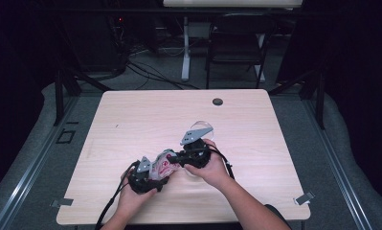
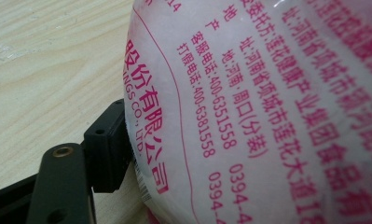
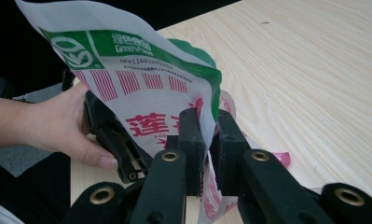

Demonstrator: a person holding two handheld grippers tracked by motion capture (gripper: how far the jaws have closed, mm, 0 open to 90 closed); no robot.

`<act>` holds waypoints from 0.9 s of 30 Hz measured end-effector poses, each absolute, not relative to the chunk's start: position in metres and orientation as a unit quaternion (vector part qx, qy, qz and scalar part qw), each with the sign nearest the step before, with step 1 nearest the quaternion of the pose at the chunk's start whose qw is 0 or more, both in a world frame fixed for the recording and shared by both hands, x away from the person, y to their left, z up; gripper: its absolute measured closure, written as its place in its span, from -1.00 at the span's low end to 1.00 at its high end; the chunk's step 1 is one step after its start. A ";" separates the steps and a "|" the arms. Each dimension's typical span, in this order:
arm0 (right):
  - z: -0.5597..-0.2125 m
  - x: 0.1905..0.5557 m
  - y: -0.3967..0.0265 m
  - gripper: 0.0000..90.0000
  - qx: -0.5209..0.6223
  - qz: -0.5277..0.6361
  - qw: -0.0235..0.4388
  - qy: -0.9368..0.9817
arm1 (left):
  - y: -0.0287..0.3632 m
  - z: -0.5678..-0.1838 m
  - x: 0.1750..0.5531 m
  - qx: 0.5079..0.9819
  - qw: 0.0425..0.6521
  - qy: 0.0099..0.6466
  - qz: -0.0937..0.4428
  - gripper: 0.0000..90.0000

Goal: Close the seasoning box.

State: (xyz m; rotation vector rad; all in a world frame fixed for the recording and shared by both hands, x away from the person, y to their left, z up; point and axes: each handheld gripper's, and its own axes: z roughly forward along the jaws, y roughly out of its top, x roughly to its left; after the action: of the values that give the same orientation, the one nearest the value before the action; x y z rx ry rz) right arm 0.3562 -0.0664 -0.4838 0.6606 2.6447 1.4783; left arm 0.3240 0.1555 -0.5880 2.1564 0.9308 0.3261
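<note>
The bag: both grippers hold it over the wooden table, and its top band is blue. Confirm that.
Not quite. The bag's top band is green, not blue, as the right gripper view shows. The rest holds: the right gripper pinches its edge, and the left gripper holds it over the wooden table.

In front of you lies a pale wooden table (image 1: 131, 124) with a small dark round grommet (image 1: 218, 101) near its far edge, and a clear glass dish (image 1: 204, 128) rests on the top toward the middle. Beyond the table you see a dark folding chair (image 1: 237, 43) and a white stand leg (image 1: 185, 52), with black cables (image 1: 145, 72) trailing over the grey floor (the surroundings are dim). Small metal clips (image 1: 304, 198) sit at the near corners.
</note>
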 end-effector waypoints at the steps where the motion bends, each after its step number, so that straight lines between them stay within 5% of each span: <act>1: -0.484 0.356 -0.066 0.86 0.213 0.477 0.020 0.853 | 0.155 -0.588 0.324 0.843 0.376 0.364 0.127 -0.38; 15: -0.484 0.356 -0.068 0.85 0.213 0.472 0.022 0.855 | 0.152 -0.588 0.322 0.846 0.363 0.363 0.143 -0.41; 27: -0.484 0.355 -0.067 0.84 0.213 0.473 0.023 0.855 | 0.152 -0.587 0.321 0.842 0.369 0.363 0.154 0.03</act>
State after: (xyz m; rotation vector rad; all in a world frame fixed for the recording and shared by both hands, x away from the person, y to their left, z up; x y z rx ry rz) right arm 0.3549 -0.0668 -0.4845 0.6590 2.6474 1.4648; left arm 0.3208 0.1519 -0.5875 2.1610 0.9317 0.3947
